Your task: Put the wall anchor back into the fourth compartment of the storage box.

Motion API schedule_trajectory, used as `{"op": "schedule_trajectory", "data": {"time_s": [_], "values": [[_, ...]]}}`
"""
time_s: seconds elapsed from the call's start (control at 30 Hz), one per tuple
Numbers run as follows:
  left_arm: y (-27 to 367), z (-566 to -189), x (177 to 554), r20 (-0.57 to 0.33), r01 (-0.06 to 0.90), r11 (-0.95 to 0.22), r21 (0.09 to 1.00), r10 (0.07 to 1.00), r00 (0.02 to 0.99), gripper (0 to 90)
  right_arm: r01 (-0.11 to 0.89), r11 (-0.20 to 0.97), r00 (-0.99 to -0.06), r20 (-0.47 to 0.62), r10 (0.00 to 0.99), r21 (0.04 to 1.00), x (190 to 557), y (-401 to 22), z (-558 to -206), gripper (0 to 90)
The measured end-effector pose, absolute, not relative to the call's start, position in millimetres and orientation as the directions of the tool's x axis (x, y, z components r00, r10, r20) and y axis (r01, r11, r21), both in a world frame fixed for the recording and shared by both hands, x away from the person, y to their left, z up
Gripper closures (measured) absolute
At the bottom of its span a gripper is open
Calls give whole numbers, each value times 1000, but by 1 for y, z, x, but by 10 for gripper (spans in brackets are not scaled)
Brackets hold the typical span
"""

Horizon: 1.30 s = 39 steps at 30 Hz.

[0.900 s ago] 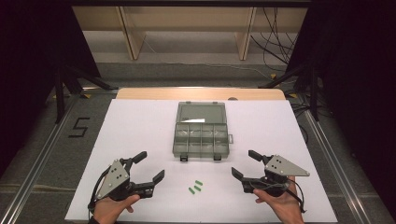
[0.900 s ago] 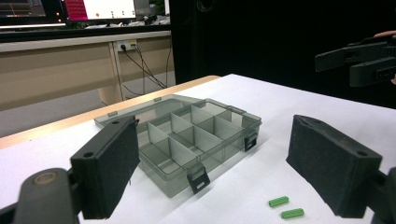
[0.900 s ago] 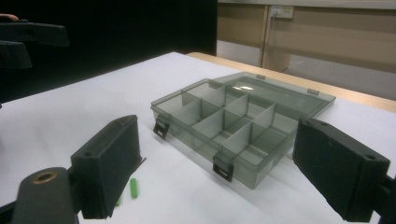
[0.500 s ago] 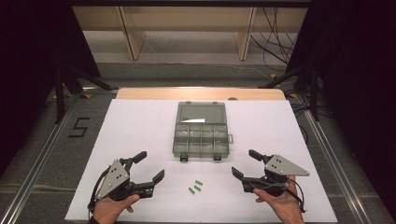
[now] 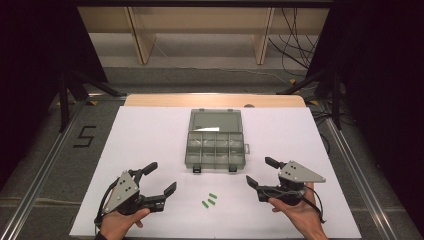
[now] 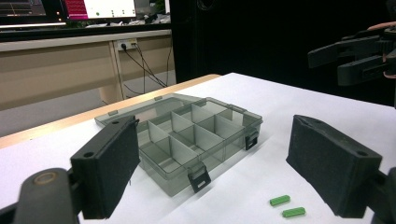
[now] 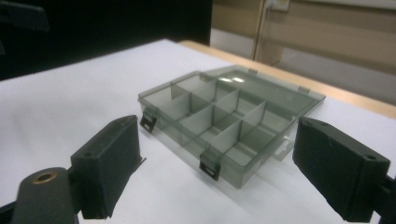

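Green pegs [image 5: 209, 199] on white tabletop [image 5: 150, 140]

Bright tabletop, dark surroundings, soft focus

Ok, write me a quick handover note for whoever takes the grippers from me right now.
Left gripper: open, holding nothing, resting low over the white table sheet at the near left.
Right gripper: open, holding nothing, at the near right.
Translucent grey plastic compartment box: mid-table, lid folded back flat, compartments look empty, both black latches undone.
Small green plastic pieces: three lie loose on the sheet between the grippers, just in front of the box.
Done: box opened.
Left: probably picking up the green pieces and placing them in the compartments; none has been touched yet.
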<state>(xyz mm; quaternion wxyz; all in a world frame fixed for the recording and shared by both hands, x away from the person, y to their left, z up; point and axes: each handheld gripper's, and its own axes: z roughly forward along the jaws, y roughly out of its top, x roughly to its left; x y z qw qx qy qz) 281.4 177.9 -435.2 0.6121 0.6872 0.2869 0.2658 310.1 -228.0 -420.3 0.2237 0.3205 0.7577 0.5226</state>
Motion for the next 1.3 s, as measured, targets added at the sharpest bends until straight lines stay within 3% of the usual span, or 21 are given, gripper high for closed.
{"op": "schedule_trajectory", "data": {"time_s": [0.37, 0.43, 0.77, 1.3], "values": [[178, -435, 281, 12, 69, -82, 994, 722, 692, 162, 279, 438, -781, -64, 621, 854, 326, -189, -418, 159], [178, -435, 282, 18, 62, -85, 994, 720, 694, 162, 266, 520, -805, -111, 583, 812, 329, -175, -420, 168], [179, -435, 281, 7, 70, -77, 995, 721, 693, 162, 300, 702, -867, -123, 483, 646, 347, -137, -430, 252], [179, -435, 282, 13, 66, -82, 994, 720, 694, 162, 280, 819, -921, -100, 376, 501, 360, -108, -442, 349]]}}
